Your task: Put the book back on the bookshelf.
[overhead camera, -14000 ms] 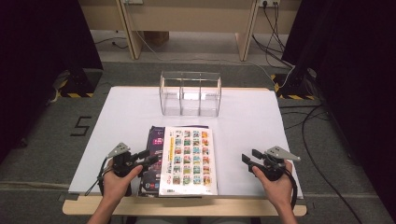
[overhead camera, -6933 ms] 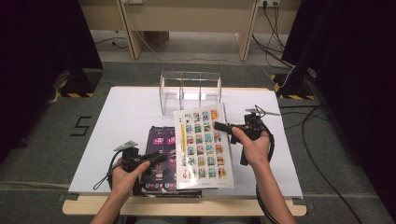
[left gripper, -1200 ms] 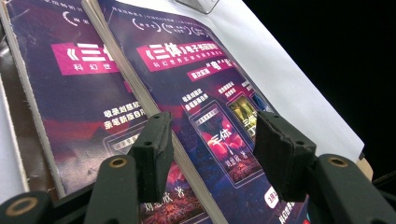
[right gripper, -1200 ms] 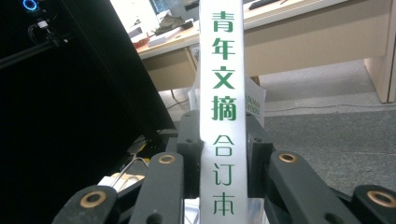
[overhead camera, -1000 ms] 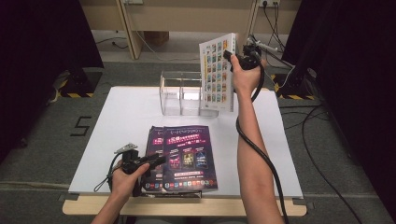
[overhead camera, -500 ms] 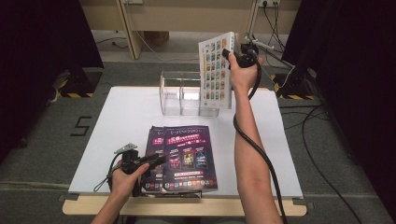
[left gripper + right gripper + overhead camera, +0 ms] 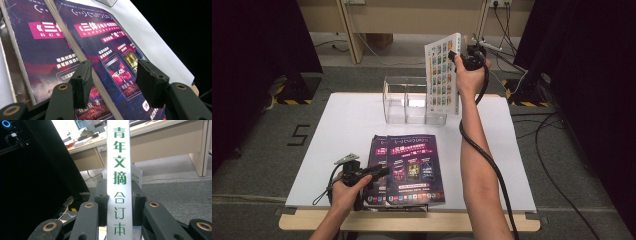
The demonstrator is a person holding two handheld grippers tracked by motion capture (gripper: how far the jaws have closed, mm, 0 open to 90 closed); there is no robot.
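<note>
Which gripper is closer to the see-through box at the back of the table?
The right. The right gripper holds a white book upright just above the clear box. The left gripper is at the table's near edge, over the purple books.

- high view evenly lit from above; white table (image 7: 347,125) bright, room edges black.
- book spine (image 7: 119,170) glared, overexposed.
- near jaws slightly soft.

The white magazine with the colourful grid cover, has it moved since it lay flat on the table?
Yes. The white magazine, clamped in the right gripper, now stands upright above the clear organizer's right end.
</note>
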